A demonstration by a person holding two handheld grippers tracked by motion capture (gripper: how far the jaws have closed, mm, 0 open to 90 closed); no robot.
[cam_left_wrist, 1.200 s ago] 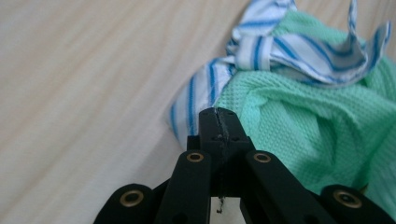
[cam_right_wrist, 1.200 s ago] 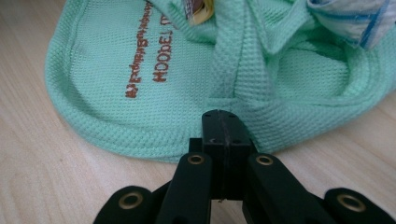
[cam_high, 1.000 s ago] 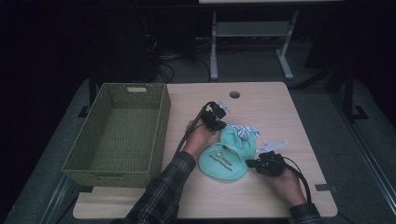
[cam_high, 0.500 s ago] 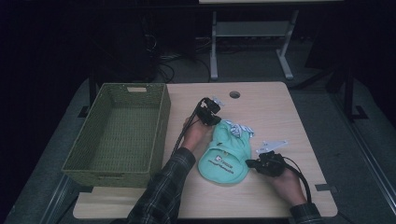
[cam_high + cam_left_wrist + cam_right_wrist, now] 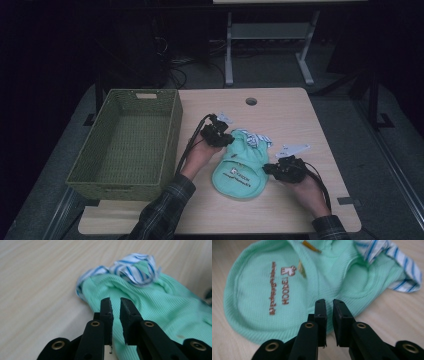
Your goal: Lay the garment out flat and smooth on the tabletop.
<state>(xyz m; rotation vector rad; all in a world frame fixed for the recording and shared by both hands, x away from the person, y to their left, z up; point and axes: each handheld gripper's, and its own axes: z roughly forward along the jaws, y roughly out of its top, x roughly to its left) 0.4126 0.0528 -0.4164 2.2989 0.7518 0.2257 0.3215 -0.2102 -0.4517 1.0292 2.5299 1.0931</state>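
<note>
A mint-green little garment [image 5: 242,170] with brown lettering and blue-striped white trim [image 5: 256,139] lies flat on the wooden table [image 5: 300,115]. My left gripper [image 5: 229,140] rests at the garment's upper left edge. In the left gripper view the left gripper [image 5: 115,302] shows a narrow gap with nothing in it, the green cloth [image 5: 162,305] just beyond. My right gripper [image 5: 267,169] sits at the garment's right edge. In the right gripper view the right gripper [image 5: 329,302] is also slightly apart and empty over the cloth [image 5: 257,285]. Both pairs of jaws have just been opening.
A green woven basket [image 5: 172,130], empty inside, stands on the left part of the table, close to my left forearm. A round cable hole [image 5: 251,101] is at the table's far side. A metal stand [image 5: 270,30] and cables sit on the floor beyond.
My left gripper has come off the garment's top edge, shifting left and toward me. Both grippers' jaws have parted a little. The right hand has stayed in place.
</note>
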